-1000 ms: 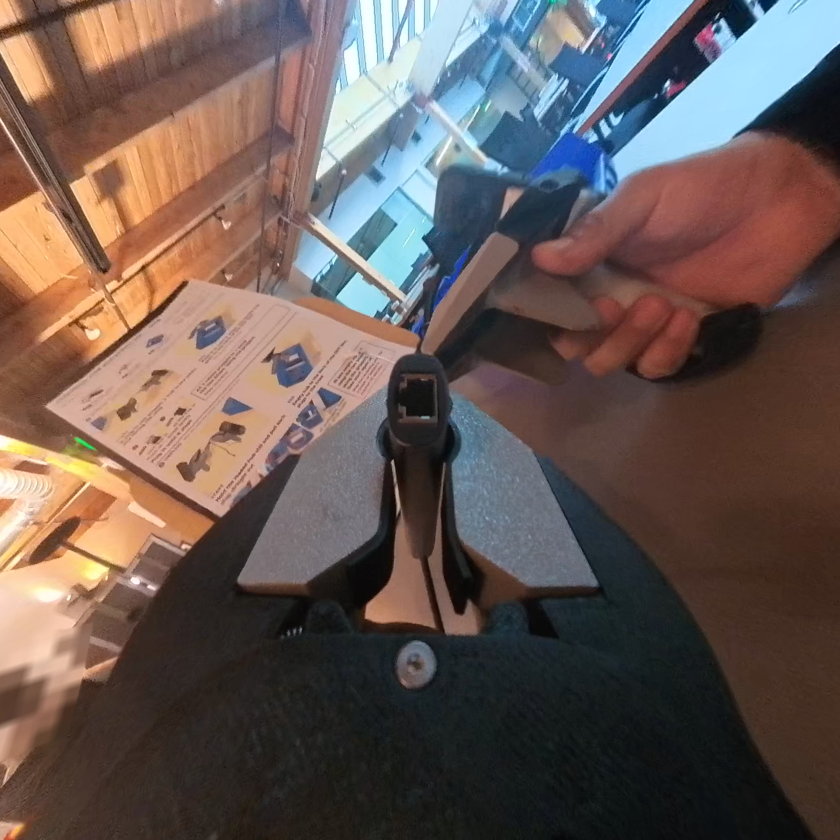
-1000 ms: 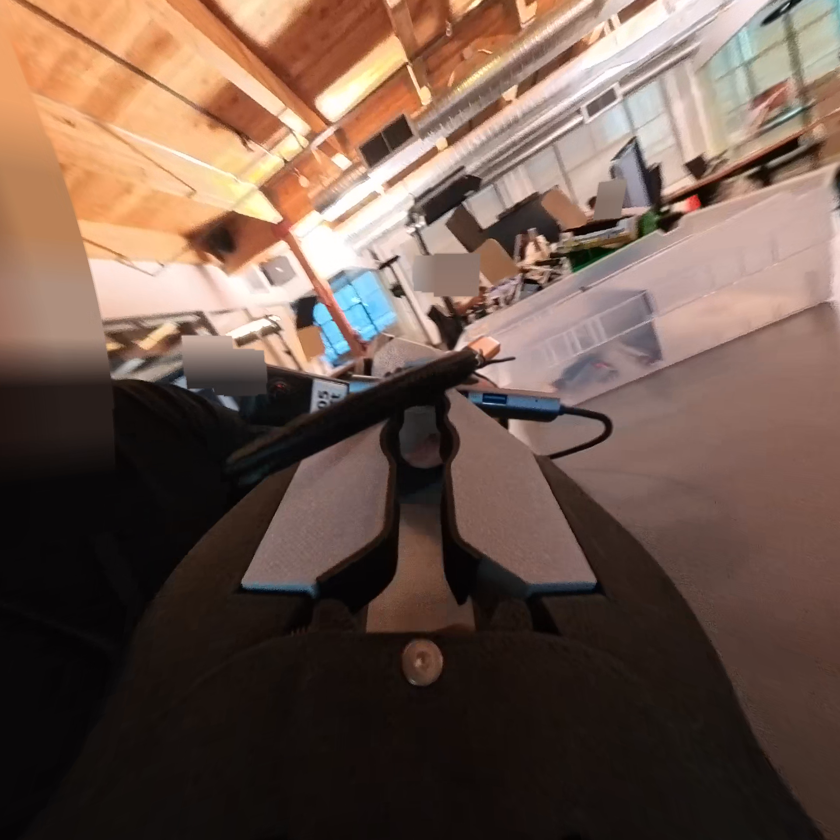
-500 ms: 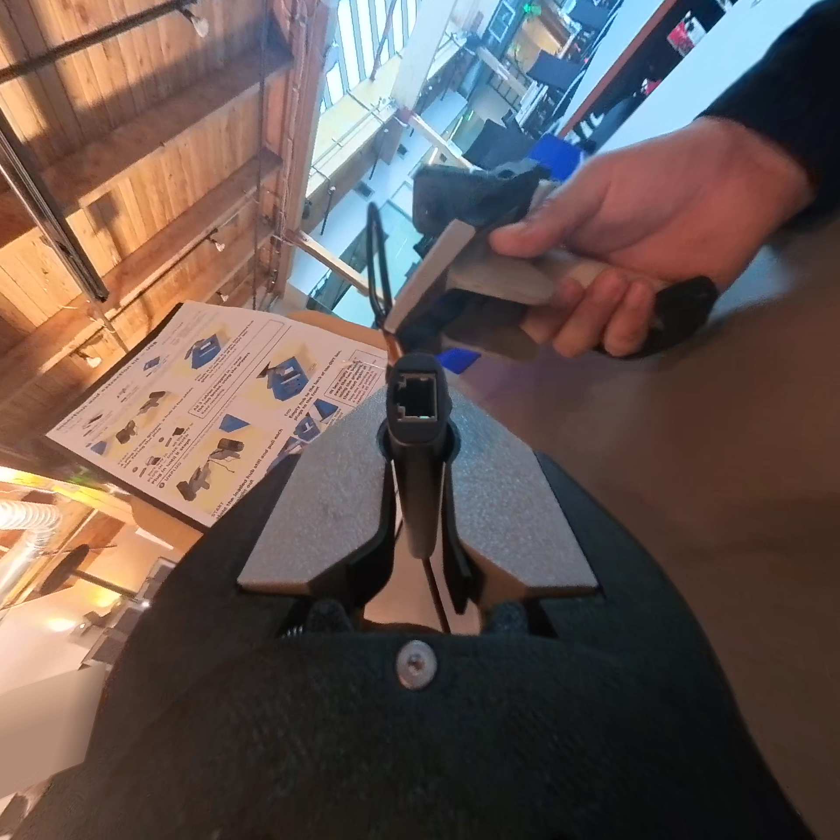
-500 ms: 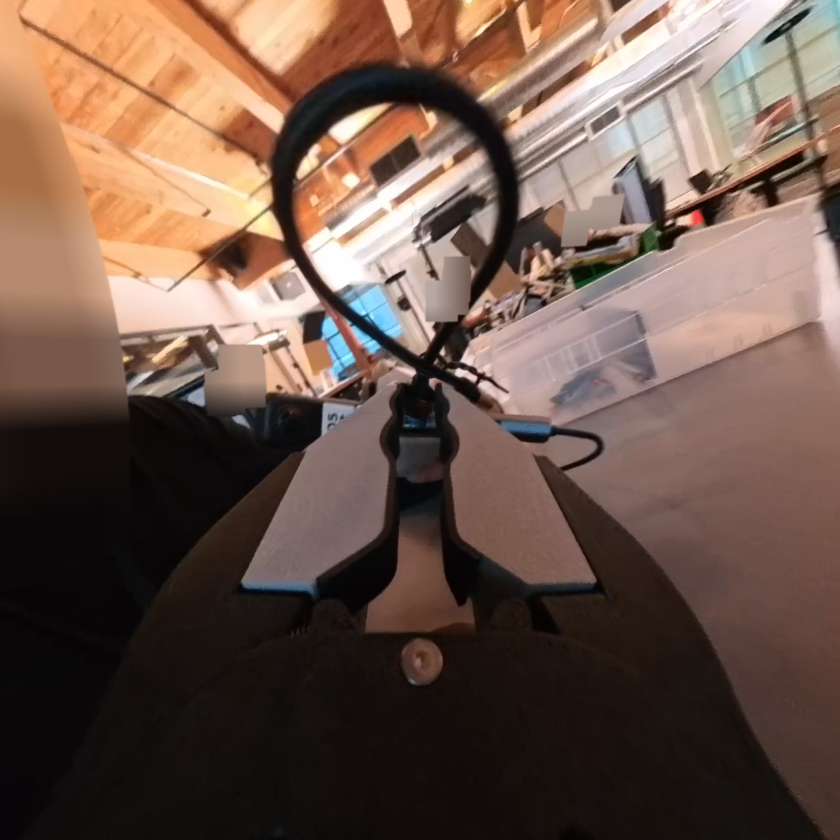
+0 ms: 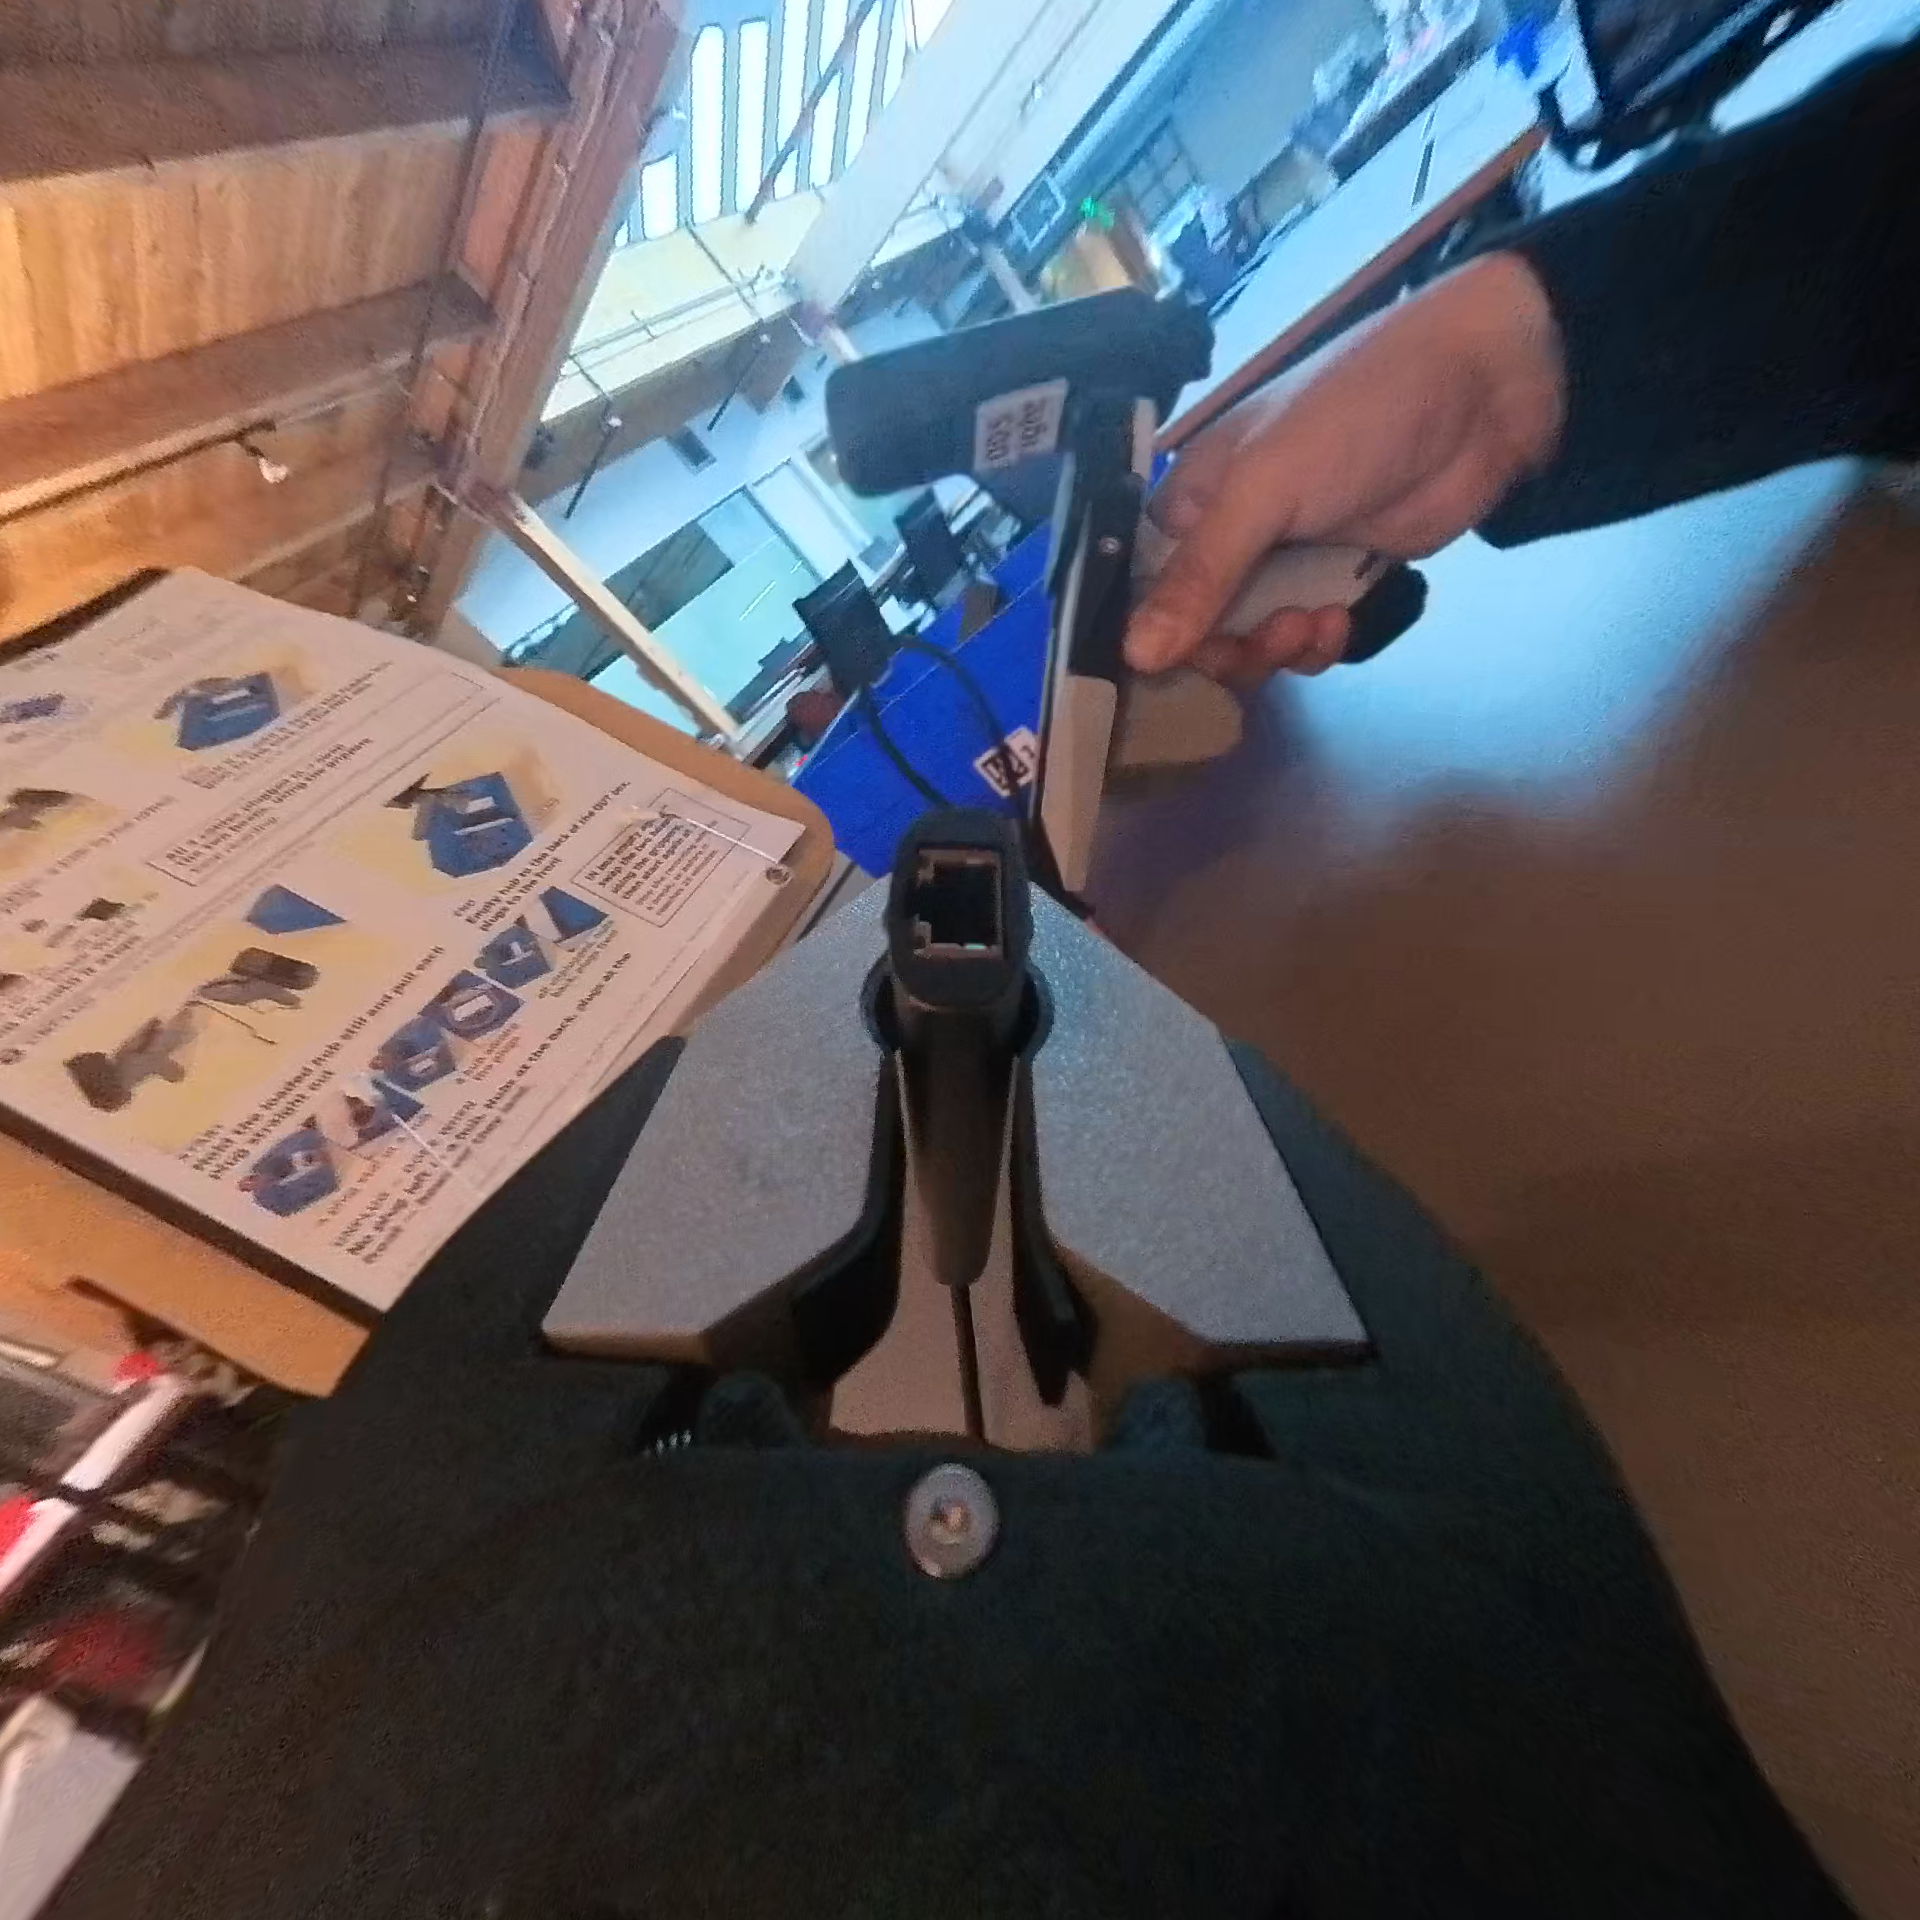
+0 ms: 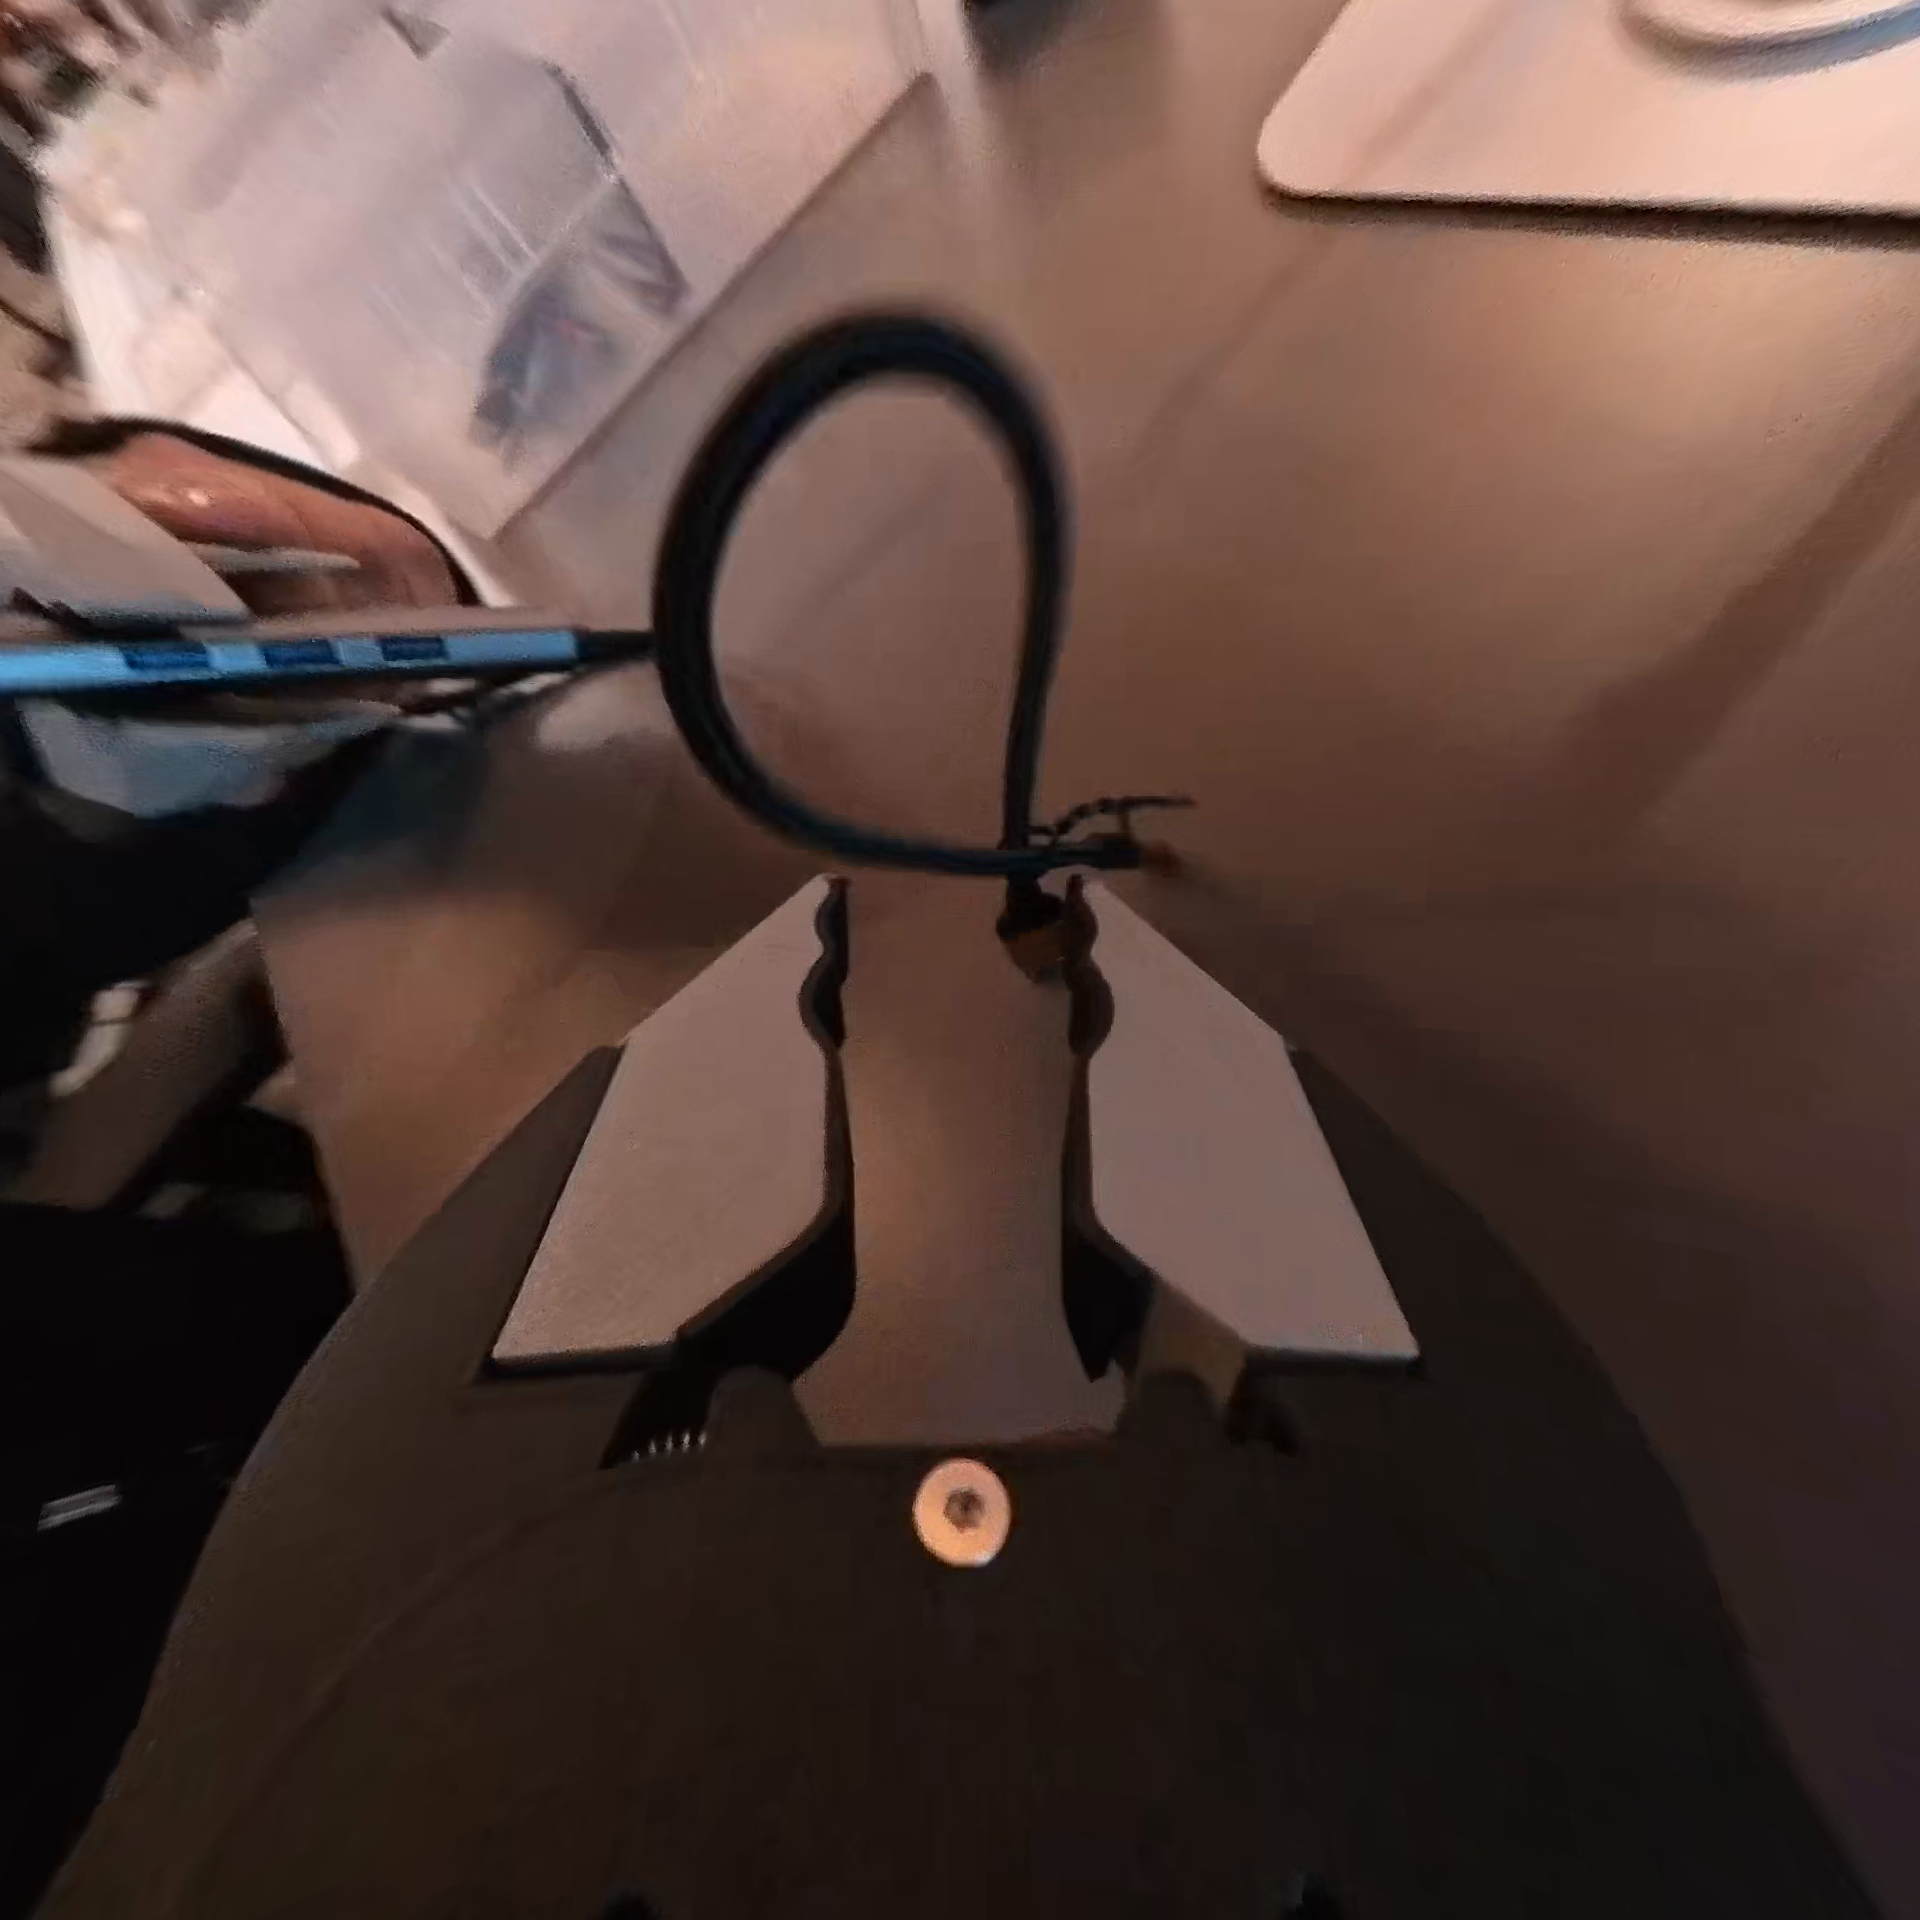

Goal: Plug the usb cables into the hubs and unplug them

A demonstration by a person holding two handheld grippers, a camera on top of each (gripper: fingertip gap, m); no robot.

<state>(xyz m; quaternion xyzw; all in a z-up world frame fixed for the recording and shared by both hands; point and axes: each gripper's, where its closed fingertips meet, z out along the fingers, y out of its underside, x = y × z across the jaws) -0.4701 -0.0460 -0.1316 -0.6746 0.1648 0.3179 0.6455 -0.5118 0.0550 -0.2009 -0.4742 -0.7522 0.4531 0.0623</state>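
Note:
My left gripper is shut on a dark grey USB hub that stands on end between the pads, a square port facing the camera. The same hub shows in the right wrist view as a flat bar with blue ports. My right gripper is open. A black cable loops in front of it, and the cable's plug rests against the right finger only; the left pad is clear of it. The right gripper, in a person's hand, also shows in the left wrist view beyond the hub.
A printed instruction sheet on a board lies at the left. A blue box stands behind the hub. A clear plastic bin and a pale mat lie on the brown table.
My right gripper was shut on the cable's plug and has now opened, so the plug is no longer gripped. It has also tipped down towards the table. The left gripper keeps its hold on the hub.

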